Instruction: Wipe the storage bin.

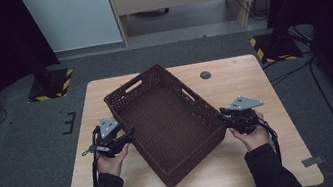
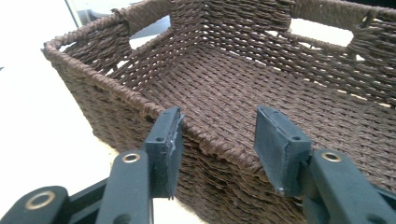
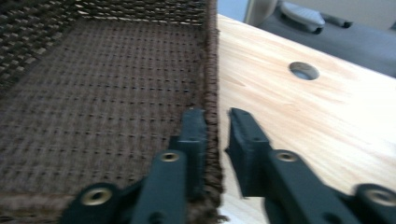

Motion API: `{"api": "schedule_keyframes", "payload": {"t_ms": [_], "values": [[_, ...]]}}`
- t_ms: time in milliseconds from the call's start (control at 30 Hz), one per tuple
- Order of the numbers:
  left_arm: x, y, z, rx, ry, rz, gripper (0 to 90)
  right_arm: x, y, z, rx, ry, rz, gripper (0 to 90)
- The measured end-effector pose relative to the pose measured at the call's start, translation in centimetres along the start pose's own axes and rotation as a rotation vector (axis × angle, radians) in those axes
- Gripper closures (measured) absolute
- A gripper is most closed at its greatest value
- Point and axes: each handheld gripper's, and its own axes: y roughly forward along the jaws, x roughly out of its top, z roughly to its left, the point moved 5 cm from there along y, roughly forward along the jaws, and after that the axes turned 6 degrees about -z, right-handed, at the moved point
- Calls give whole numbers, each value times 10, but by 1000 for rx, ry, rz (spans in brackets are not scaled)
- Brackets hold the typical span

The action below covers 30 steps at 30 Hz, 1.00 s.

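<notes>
Basket [image 1: 169, 123]: brown woven, on the worktop [image 1: 233, 83] — set between both grippers.
Left gripper [image 2: 218, 140]: jaws released, straddling the basket's rim, one inside, one outside.
Right gripper [image 3: 217, 135]: jaws nearly clenched around the basket's side wall — outer jaw just clear.

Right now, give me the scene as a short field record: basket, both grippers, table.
basket: brown woven basket, empty, set at an angle on the table, handle cutouts in its end walls
table: light wood table, round hole near the far edge
left gripper: left gripper astride the basket's long wall, one jaw outside and one inside, both clear of the weave
right gripper: right gripper astride the opposite long wall, jaws narrow; inner jaw against the wall, a gap shows at the outer jaw
hands: one on each gripper, at either side of the basket
</notes>
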Motion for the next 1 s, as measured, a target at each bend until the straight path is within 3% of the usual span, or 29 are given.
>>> {"api": "schedule_keyframes", "payload": {"t_ms": [133, 267, 400, 667, 900, 1000], "values": [[0, -4, -1, 9, 4, -2, 487, -1, -1, 4, -13, -11, 6, 814], [-2, -8, -6, -15, -10, -3, 468, -2, -7, 10, 20, 34, 16, 811], [-4, -5, -9, 6, 5, 11, 487, -2, -13, 16, 41, 40, 29, 800], [-1, 1, -2, 21, 13, 11, 524, 10, -7, 8, 57, 59, -52, 745], [-1, 1, -2, 26, 23, 8, 523, 9, 5, 13, 97, 52, -28, 804], [-2, -1, -5, 18, 27, 14, 454, 10, 4, 14, 96, 53, -23, 827]]}}
